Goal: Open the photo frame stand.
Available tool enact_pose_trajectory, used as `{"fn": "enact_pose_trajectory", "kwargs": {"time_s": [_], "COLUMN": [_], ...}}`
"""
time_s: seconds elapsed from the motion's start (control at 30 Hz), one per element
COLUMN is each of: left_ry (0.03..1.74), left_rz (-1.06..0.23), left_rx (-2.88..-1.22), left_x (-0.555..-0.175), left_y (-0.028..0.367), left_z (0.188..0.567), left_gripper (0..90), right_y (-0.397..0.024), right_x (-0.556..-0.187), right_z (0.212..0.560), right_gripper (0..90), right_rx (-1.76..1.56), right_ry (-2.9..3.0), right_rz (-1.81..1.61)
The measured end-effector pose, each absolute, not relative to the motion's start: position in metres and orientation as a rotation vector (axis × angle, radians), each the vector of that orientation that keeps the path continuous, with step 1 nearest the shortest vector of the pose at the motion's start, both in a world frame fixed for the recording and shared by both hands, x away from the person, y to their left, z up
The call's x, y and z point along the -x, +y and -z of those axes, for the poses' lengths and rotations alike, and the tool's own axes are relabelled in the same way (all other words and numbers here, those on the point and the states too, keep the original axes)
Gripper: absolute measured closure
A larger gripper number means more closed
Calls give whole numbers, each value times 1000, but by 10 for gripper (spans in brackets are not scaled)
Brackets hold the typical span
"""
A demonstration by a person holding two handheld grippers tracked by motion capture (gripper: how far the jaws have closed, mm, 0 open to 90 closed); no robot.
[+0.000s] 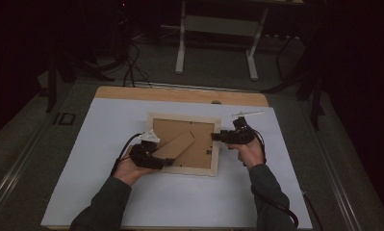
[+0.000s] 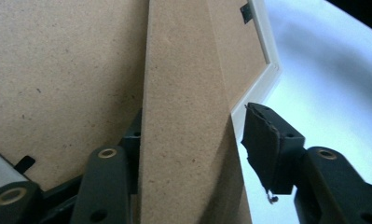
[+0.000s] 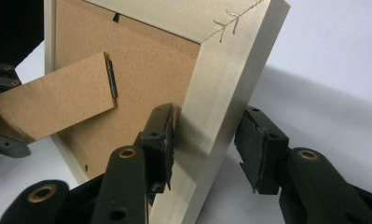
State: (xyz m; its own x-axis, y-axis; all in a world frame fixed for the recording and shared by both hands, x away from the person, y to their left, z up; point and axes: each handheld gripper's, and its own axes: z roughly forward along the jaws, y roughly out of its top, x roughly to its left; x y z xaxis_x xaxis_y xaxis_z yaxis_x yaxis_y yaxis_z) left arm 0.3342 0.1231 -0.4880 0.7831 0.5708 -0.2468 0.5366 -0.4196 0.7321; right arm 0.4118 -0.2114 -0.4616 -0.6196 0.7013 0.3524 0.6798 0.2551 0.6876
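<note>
In the high view the left gripper (image 1: pixel 166 162) sits at lower centre, at the free end of the stand flap (image 1: pixel 174 147) of a picture frame (image 1: pixel 183 143). In the left gripper view its jaws straddle that brown flap (image 2: pixel 183 121): one jaw lies close against the flap's left face, while the right pad (image 2: pixel 263 149) stands clear of it, so the grip is not clamped. The right gripper (image 1: pixel 217 137), at centre right in the high view, meets the frame's right edge. In the right gripper view its left pad (image 3: pixel 162 144) rests against the pale wooden rail (image 3: pixel 221 107) and the right pad stands off with a gap; the jaws straddle the rail unclenched. The frame lies back-up in the middle of the white sheet (image 1: pixel 132 202) covering the table (image 1: pixel 180 94), its flap hinged near centre and slanting toward lower left. A small white object (image 1: pixel 247 114) lies just above the right gripper.
</note>
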Motion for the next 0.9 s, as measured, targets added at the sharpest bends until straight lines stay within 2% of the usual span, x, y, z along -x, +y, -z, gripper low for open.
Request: {"fn": "enact_pose_trajectory", "kwargs": {"time_s": [0.1,0.9], "left_ry": [823,794], "left_rz": [-73,-144], "left_rx": [-2117,-2156], "left_x": [-334,-330], "left_y": [123,110], "left_z": [488,485], "left_gripper": [531,577], "right_y": [-211,-215], "right_x": [-411,-407], "right_z": [461,449], "right_gripper": [570,589], "right_rx": [-1354,-1307], "right_ry": [2468,2438], "right_rz": [-1333,-1325]}}
